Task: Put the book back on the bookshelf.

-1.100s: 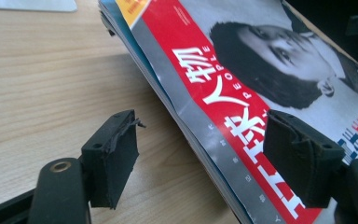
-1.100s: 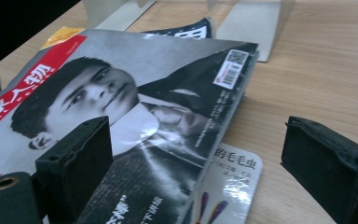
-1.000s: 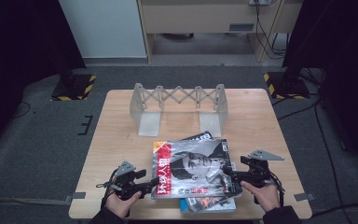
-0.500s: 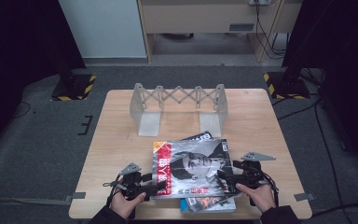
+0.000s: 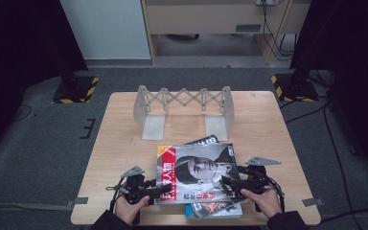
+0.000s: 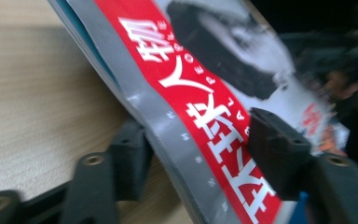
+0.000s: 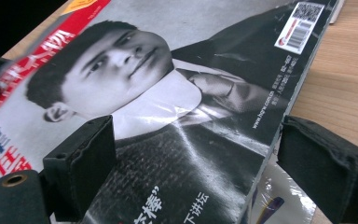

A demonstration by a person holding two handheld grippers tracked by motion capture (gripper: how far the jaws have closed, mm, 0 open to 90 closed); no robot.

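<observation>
Hands sit low at the near edge of the table in my high view, forearms coming straight in, each wrapped around a hand-held gripper aimed inward at the top magazine. My left hand-held gripper meets the magazine's red left edge; in the left gripper view the jaws straddle that edge, one under it and one over the cover, and they have just been closing, though I cannot tell whether the pads press yet. My right hand-held gripper comes at the right edge; the right gripper view shows its jaws standing apart with the dark spine corner between them, gaps on both sides, so nothing is gripped. That view also gives me the barcode and the portrait close up, plus a second magazine peeking from beneath. The left gripper view adds that the red edge is lifted off the wood. Farther back, the high view shows the clear expanding rack standing across the table.
</observation>
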